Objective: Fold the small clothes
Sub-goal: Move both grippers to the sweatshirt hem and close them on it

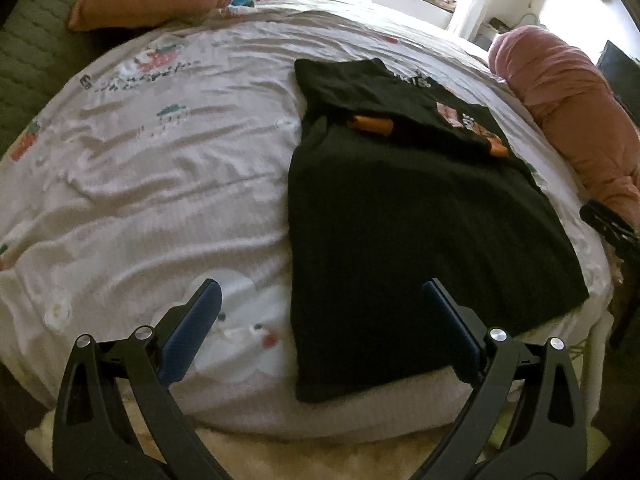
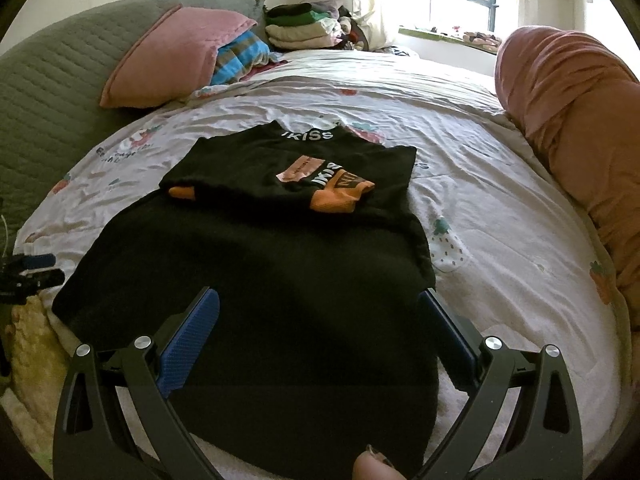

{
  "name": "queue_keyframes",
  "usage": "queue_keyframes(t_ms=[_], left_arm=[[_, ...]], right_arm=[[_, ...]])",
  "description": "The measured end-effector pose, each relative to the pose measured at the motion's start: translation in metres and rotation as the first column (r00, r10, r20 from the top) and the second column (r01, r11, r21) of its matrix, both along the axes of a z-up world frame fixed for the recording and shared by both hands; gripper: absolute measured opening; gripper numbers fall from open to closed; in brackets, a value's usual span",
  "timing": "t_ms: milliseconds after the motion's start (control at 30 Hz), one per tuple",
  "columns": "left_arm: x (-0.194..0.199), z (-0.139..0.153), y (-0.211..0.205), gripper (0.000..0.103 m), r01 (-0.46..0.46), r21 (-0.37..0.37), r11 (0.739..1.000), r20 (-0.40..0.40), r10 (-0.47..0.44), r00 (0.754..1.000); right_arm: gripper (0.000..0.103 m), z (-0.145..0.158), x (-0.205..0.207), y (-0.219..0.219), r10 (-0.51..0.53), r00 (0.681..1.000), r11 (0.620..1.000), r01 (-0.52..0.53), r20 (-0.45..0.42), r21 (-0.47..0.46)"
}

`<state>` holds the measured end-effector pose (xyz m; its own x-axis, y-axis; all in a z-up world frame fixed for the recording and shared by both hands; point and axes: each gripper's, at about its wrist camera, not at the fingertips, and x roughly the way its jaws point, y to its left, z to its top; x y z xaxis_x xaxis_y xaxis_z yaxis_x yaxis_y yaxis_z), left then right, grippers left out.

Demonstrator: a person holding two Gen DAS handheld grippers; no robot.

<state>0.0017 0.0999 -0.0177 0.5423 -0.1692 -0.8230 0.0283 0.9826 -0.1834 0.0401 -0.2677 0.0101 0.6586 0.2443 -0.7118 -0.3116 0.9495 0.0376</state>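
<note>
A black shirt (image 1: 404, 216) with orange cuffs and white lettering lies flat on the bed, its sleeves folded in across the chest; it also shows in the right wrist view (image 2: 256, 280). My left gripper (image 1: 320, 296) is open and empty, hovering above the shirt's near left hem corner. My right gripper (image 2: 320, 304) is open and empty, above the shirt's lower part near its right edge. The right gripper shows at the left view's right edge (image 1: 608, 220), and the left gripper at the right view's left edge (image 2: 32, 272).
The bed has a white strawberry-print sheet (image 1: 160, 184). A pink pillow (image 2: 176, 52) and a stack of folded clothes (image 2: 304, 28) lie at the back. A rolled pink blanket (image 2: 576, 128) lies along the right side. A green quilted headboard (image 2: 60, 80) stands on the left.
</note>
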Motion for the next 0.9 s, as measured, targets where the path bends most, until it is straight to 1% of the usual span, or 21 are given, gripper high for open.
queue_keyframes(t_ms=[33, 67, 100, 133, 200, 233, 300, 333, 367, 567, 767, 900], left_arm=[[-0.002, 0.000, 0.000, 0.093, 0.007, -0.003, 1.000, -0.001, -0.007, 1.000], [-0.004, -0.001, -0.001, 0.089, 0.015, -0.004, 1.000, -0.003, -0.015, 1.000], [-0.005, -0.002, -0.001, 0.084, 0.021, -0.001, 1.000, -0.005, -0.021, 1.000], [-0.007, -0.003, -0.003, 0.081, 0.032, 0.001, 0.999, -0.011, -0.032, 0.999], [-0.010, -0.006, -0.005, 0.069, 0.046, -0.008, 0.999, -0.022, -0.046, 0.999], [-0.010, -0.008, -0.006, 0.067, 0.051, -0.018, 0.999, -0.026, -0.051, 0.998], [-0.011, -0.011, -0.006, 0.055, 0.058, -0.050, 0.997, -0.039, -0.060, 0.997], [-0.011, -0.014, -0.006, 0.052, 0.056, -0.060, 0.997, -0.048, -0.059, 0.997], [-0.011, -0.016, -0.006, 0.051, 0.056, -0.065, 0.996, -0.054, -0.060, 0.997], [-0.006, -0.031, -0.006, 0.051, 0.045, -0.104, 0.993, -0.106, -0.057, 0.993], [-0.005, -0.033, -0.005, 0.051, 0.037, -0.112, 0.993, -0.100, -0.048, 0.994], [-0.005, -0.034, -0.004, 0.051, 0.034, -0.122, 0.992, -0.101, -0.046, 0.994]], right_arm=[[0.098, 0.000, -0.001, -0.001, -0.001, 1.000, 1.000, 0.001, 0.001, -0.001], [0.098, 0.000, -0.002, -0.002, -0.003, 1.000, 1.000, 0.003, 0.000, 0.000], [0.098, -0.001, -0.003, -0.004, -0.003, 1.000, 1.000, 0.003, 0.000, 0.000], [0.098, -0.001, -0.004, -0.005, -0.005, 1.000, 1.000, 0.005, -0.002, 0.000], [0.098, -0.005, -0.007, -0.007, -0.006, 1.000, 1.000, 0.006, -0.017, 0.005], [0.098, -0.007, -0.008, -0.009, -0.003, 1.000, 1.000, 0.003, -0.025, 0.009], [0.098, -0.011, -0.010, -0.011, 0.003, 0.999, 1.000, -0.002, -0.044, 0.013], [0.098, -0.014, -0.012, -0.012, 0.005, 0.999, 1.000, -0.004, -0.053, 0.011], [0.098, -0.016, -0.013, -0.013, 0.005, 0.998, 1.000, -0.005, -0.059, 0.011], [0.098, -0.029, -0.022, -0.023, 0.008, 0.993, 1.000, -0.007, -0.119, 0.004], [0.098, -0.039, -0.036, -0.038, 0.048, 0.980, 0.999, -0.044, -0.194, 0.022], [0.098, -0.050, -0.040, -0.050, 0.037, 0.964, 0.999, -0.025, -0.262, 0.047]])
